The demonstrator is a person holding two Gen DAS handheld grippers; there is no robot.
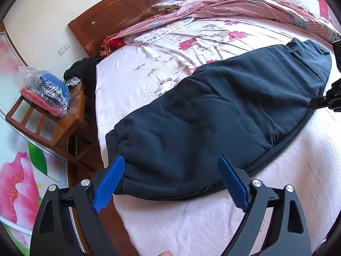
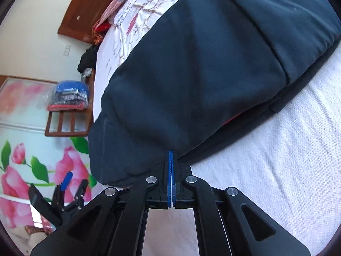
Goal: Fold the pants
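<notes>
Dark navy pants [image 1: 213,111] lie folded lengthwise on the bed, stretching from near left to far right. My left gripper [image 1: 170,162] is open, its blue fingers [image 1: 110,183] straddling the pants' near end without gripping it. In the right wrist view the pants [image 2: 202,74] fill the middle. My right gripper [image 2: 171,155] is shut, its blue pads pressed together at the pants' near edge; whether cloth is pinched between them I cannot tell. The right gripper also shows at the right edge of the left wrist view [image 1: 319,102], touching the pants' edge. The left gripper shows low left in the right wrist view [image 2: 68,181].
The bed has a pale pink sheet [image 1: 191,224] and a floral cover [image 1: 181,42], with a pink quilt [image 1: 213,6] bunched by the wooden headboard [image 1: 119,15]. A wooden chair [image 1: 53,117] with bagged clothes [image 1: 46,93] stands left of the bed.
</notes>
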